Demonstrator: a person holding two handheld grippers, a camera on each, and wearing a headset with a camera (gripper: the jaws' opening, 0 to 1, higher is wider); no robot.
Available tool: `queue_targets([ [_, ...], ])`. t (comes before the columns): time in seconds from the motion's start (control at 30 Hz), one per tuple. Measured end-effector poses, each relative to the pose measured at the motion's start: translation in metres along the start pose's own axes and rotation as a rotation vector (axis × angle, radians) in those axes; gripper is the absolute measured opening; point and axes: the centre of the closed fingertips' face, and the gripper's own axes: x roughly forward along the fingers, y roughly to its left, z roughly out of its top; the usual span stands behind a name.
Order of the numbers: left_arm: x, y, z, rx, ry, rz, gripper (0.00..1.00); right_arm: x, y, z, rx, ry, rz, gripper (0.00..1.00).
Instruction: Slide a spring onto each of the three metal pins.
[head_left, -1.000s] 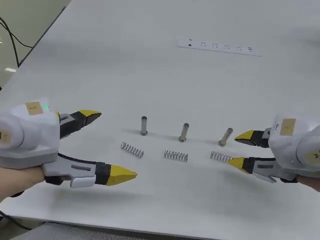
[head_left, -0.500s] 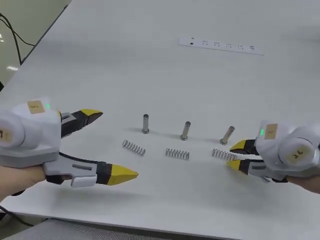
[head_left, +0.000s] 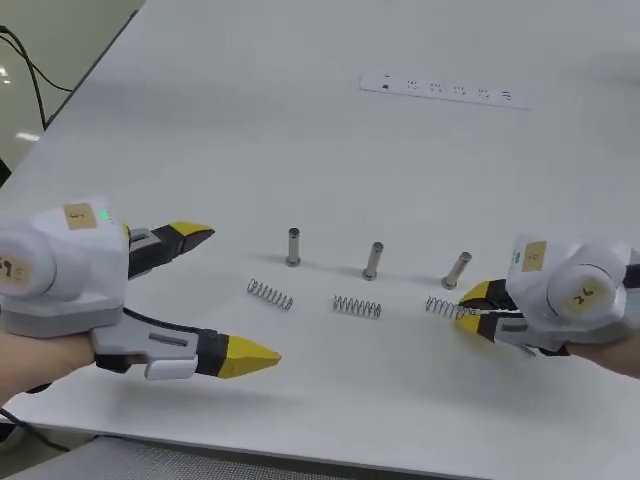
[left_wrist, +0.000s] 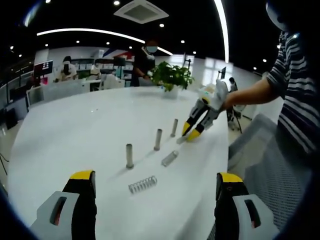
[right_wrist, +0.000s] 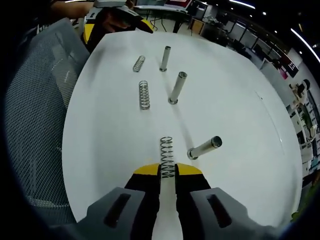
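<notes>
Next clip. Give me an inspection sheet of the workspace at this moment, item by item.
Surface: white table, flat and plain.
Job's things: left pin, middle pin and right pin stand in a row, none carrying a spring. Left spring and middle spring lie loose in front of them.
Clutter: power strip on the far side, apart from the work.
Grippers: left hand-held gripper open, holding nothing. Right hand-held gripper shut on the near end of the right spring.
Cables: black cable beyond the table's left edge.
Surroundings: open office, potted plant, mesh chair.
</notes>
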Motion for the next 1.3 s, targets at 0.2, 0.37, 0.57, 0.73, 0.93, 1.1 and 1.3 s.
queue_targets([
  [0.2, 0.0, -0.002, -0.002, -0.001, 0.009, -0.009, 0.97, -0.006, 0.003, 0.005, -0.003, -0.015, 0.007, 0.08],
  [0.37, 0.001, -0.008, -0.003, 0.001, 0.016, -0.031, 0.95, -0.01, 0.006, 0.007, -0.026, -0.015, 0.006, 0.07],
  [0.57, 0.003, -0.014, -0.002, -0.011, 0.021, -0.064, 0.91, -0.018, 0.008, 0.014, -0.007, -0.05, 0.012, 0.07],
  [0.73, 0.006, -0.021, 0.0, -0.026, 0.028, -0.108, 0.82, -0.024, 0.013, 0.021, -0.012, -0.08, 0.032, 0.07],
  [0.93, 0.015, -0.031, 0.008, -0.024, 0.021, -0.165, 0.75, -0.031, 0.02, 0.031, -0.045, -0.117, 0.058, 0.07],
  [1.1, 0.024, -0.038, 0.011, -0.004, 0.031, -0.203, 0.71, -0.036, 0.026, 0.044, -0.074, -0.152, 0.068, 0.07],
  [1.3, 0.038, -0.05, 0.014, 0.01, 0.033, -0.253, 0.62, -0.038, 0.029, 0.056, -0.083, -0.185, 0.081, 0.07],
])
